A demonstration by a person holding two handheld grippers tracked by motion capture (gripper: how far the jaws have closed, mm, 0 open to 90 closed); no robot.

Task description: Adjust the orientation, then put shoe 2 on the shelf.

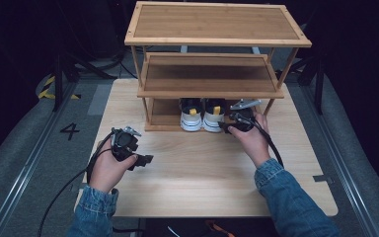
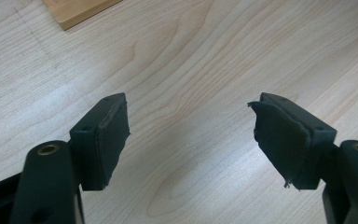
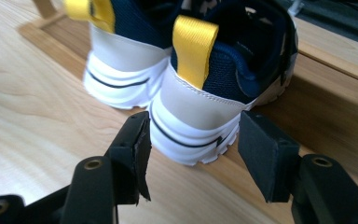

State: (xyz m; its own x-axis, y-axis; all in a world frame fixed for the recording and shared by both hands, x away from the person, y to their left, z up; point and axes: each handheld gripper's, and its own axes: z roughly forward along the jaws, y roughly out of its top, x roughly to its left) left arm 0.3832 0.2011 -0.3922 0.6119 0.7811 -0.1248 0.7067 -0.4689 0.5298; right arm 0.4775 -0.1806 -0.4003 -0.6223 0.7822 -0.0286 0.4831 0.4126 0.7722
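Note:
A pair of small navy and white shoes with yellow heel tabs stands on the bottom shelf (image 1: 162,117) of a bamboo rack, heels toward me. The left shoe (image 1: 191,116) (image 3: 116,70) sits close beside the right shoe (image 1: 213,115) (image 3: 205,88). My right gripper (image 1: 228,126) (image 3: 193,125) is at the right shoe's heel. One jaw stands on each side of the white sole, with a slim gap at both pads, so it is open. My left gripper (image 1: 147,160) (image 2: 191,135) hovers open over bare table at the front left, with nothing between its jaws.
The bamboo rack (image 1: 217,23) has three tiers and stands at the back of the light wood table (image 1: 202,173). Its middle shelf (image 1: 209,79) overhangs the shoes. A corner of the rack's base (image 2: 74,11) appears in the left gripper view. Cables trail from both grippers.

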